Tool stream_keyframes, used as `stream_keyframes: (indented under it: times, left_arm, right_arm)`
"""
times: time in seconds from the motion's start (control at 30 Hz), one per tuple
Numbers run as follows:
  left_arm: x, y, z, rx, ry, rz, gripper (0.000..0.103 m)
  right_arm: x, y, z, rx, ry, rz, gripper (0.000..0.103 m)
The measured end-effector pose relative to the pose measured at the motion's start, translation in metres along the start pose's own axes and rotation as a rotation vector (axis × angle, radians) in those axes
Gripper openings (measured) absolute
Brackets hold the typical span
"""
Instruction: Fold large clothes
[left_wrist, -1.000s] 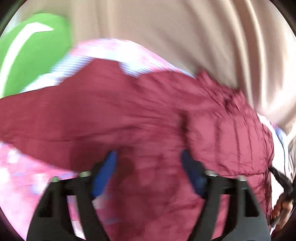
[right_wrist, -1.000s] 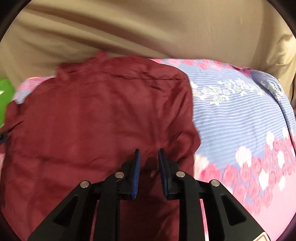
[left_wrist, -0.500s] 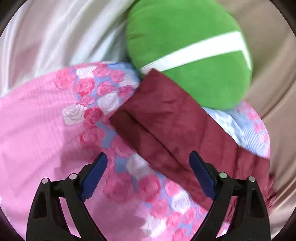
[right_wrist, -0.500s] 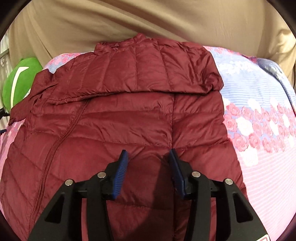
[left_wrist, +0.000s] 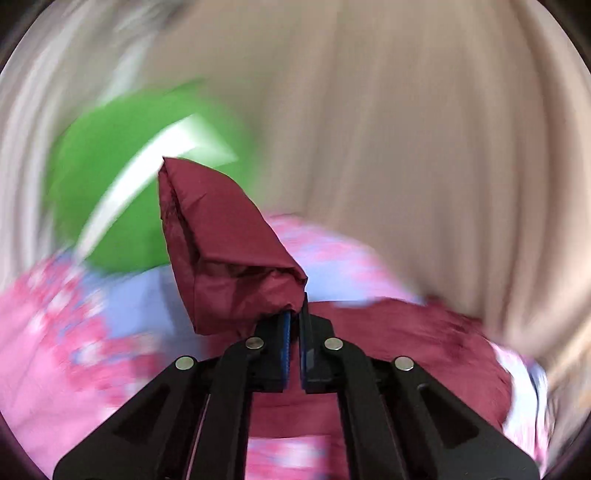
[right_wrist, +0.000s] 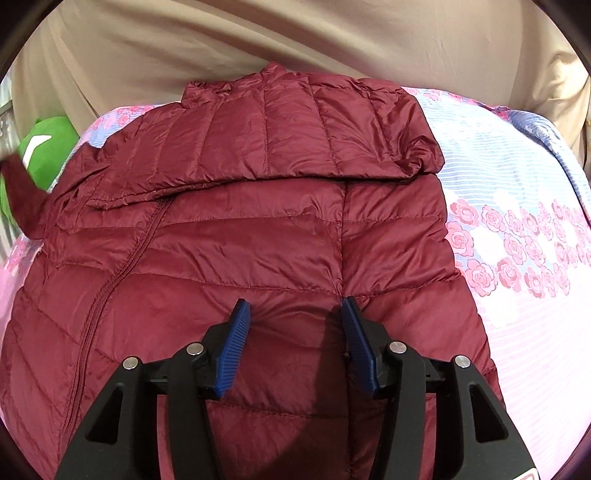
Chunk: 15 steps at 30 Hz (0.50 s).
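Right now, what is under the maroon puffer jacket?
The maroon puffer jacket lies on a floral bedsheet, which shows pink and blue around it. Whatever is beneath the jacket's middle is covered.

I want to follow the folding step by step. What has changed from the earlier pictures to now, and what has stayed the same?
The left gripper closed on the cuff of the dark red quilted jacket's sleeve and lifted it off the pink and blue flowered bedsheet. The right gripper has just been opening; its pads stand apart over the jacket body, pinching nothing. The jacket body, the sheet and the green cushion stayed in place.
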<state>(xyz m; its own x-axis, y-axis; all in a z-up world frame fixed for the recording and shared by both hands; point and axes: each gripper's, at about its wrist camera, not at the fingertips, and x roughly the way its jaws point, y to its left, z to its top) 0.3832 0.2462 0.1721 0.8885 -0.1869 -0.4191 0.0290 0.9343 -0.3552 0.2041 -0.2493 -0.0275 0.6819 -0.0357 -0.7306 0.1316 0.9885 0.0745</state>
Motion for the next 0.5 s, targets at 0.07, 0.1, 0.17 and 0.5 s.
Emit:
stream_keyframes:
  times: [0.07, 0.1, 0.17, 0.5]
  left_arm:
    - [-0.007, -0.078, -0.007, 0.115, -0.005, -0.104, 0.002]
    - [-0.005, -0.113, -0.015, 0.153, 0.014, -0.165, 0.002]
    - [0.006, -0.182, -0.040, 0.217, 0.078, -0.271, 0.002]
    - [0.145, -0.313, -0.226, 0.383, 0.499, -0.238, 0.016]
  right_arm:
    - [0.000, -0.001, 0.000, 0.003, -0.001, 0.005, 0.051]
    - [0.000, -0.001, 0.000, 0.004, -0.002, 0.007, 0.051]
    - [0.000, -0.002, 0.000, 0.009, -0.003, 0.014, 0.052]
    - [-0.004, -0.013, 0.001, 0.067, -0.016, 0.085, 0.065]
